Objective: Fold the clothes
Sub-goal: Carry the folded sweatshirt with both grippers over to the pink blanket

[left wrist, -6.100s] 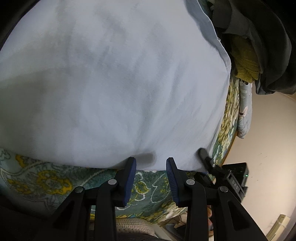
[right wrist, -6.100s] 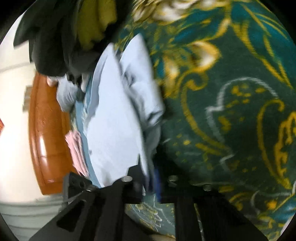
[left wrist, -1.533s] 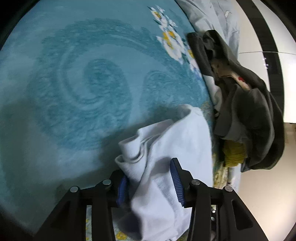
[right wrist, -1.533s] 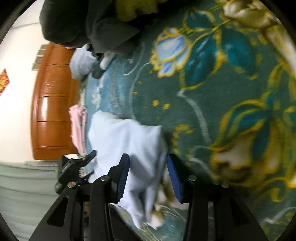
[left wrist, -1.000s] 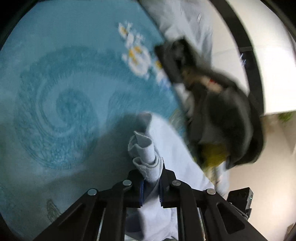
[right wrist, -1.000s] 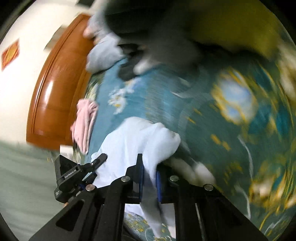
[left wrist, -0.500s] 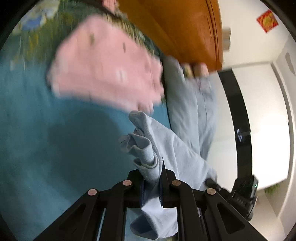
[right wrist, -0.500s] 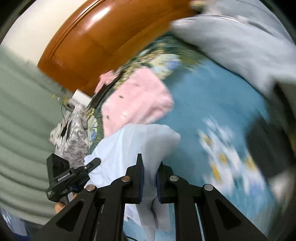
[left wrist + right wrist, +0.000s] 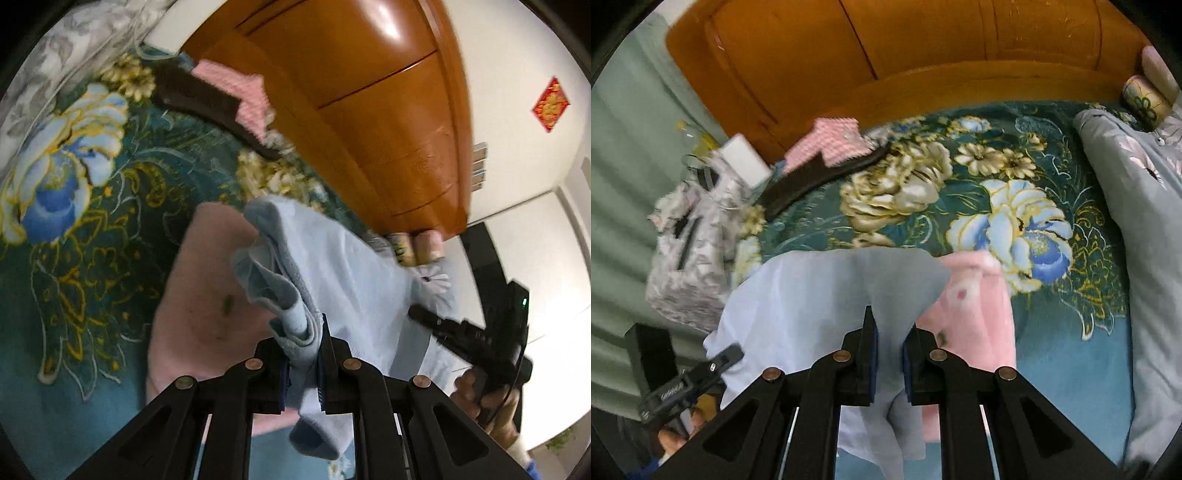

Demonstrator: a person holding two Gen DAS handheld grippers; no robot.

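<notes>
Fingers (image 9: 322,354) of left gripper and fingers (image 9: 868,343) of right gripper clamped on pale blue folded cotton garment (image 9: 332,266), carried above pink folded garment (image 9: 975,317) at 12 o'clock. Next: lowering flat onto it, then releasing.

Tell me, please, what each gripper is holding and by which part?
Both hold the light blue garment: the left gripper on a bunched edge, the right gripper on another edge.

Wooden headboard (image 9: 923,48), floral blanket (image 9: 960,206), red wall ornament (image 9: 550,104)
</notes>
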